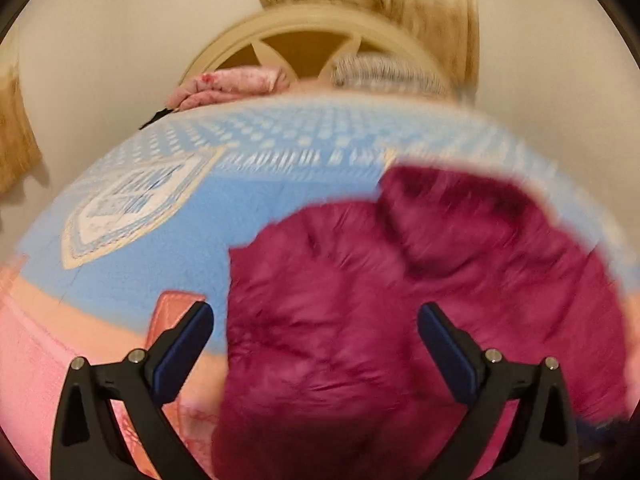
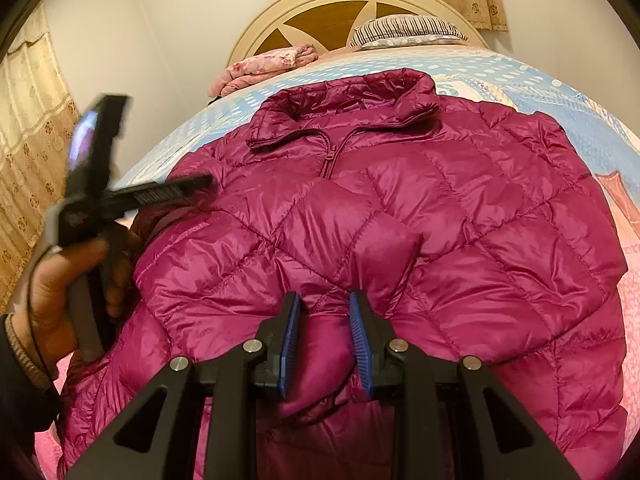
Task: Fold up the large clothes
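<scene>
A magenta quilted down jacket [image 2: 400, 200] lies front up on the bed, collar [image 2: 348, 96] toward the headboard and zip closed. My right gripper [image 2: 325, 300] is shut on a puffy fold of the jacket near its lower middle, with fabric pinched between the blue pads. My left gripper [image 1: 316, 312] is open, its fingers spread wide above the jacket's [image 1: 400, 300] left part, and nothing is pressed between them. That view is blurred. In the right wrist view a hand [image 2: 68, 276] holds the left gripper at the jacket's left edge.
A blue patterned bedspread [image 1: 200, 220] covers the bed, with pink bedding [image 1: 32, 360] near the front. A folded pink blanket [image 2: 264, 66] and a striped pillow [image 2: 404, 30] lie by the cream headboard [image 2: 320, 0]. Curtains [image 2: 28, 152] hang at the left.
</scene>
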{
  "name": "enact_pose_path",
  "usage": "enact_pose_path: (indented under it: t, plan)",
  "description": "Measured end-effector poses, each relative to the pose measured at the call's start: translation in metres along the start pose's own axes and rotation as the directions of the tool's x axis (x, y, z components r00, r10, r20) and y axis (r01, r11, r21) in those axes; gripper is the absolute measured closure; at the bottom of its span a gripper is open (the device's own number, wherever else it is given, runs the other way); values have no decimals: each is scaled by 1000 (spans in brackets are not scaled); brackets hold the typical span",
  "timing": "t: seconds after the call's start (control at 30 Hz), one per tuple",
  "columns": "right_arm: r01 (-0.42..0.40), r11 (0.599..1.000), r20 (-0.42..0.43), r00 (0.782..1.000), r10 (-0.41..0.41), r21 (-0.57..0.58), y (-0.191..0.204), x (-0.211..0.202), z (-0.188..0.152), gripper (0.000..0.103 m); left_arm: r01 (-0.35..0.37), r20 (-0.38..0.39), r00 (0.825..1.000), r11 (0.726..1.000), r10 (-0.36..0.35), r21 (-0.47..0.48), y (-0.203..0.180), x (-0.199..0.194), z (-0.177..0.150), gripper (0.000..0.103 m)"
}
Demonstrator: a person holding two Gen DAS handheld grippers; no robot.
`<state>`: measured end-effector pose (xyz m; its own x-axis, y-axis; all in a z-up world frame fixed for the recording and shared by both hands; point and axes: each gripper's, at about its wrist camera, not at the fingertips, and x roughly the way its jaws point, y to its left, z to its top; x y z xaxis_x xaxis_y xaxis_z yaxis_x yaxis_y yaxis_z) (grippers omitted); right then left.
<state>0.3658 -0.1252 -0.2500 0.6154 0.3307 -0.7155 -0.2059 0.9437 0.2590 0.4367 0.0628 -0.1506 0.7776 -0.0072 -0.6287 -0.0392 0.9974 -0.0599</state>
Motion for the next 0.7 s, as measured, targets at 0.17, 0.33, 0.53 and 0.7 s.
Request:
enact_pose_path:
  t: [0.17,0.33,0.53,0.7]
  plan:
    - [4,1000,1,1000,-4,-4,0,0,0,76,222,-24,975,974,-221,42,-33,-9,7,0]
    - [3,1000,1,1000,-3,-3,0,0,0,76,167,-151,977,982,-153,84,-44,33,-18,0]
    - [2,1000,1,1000,-2,-3,0,0,0,76,171,-210,965,984,-158,46,-27,51,-35,0]
    - [5,1000,1,1000,-5,-5,0,0,0,76,149,-233,964,986,-129,73,-33,53,-36,0]
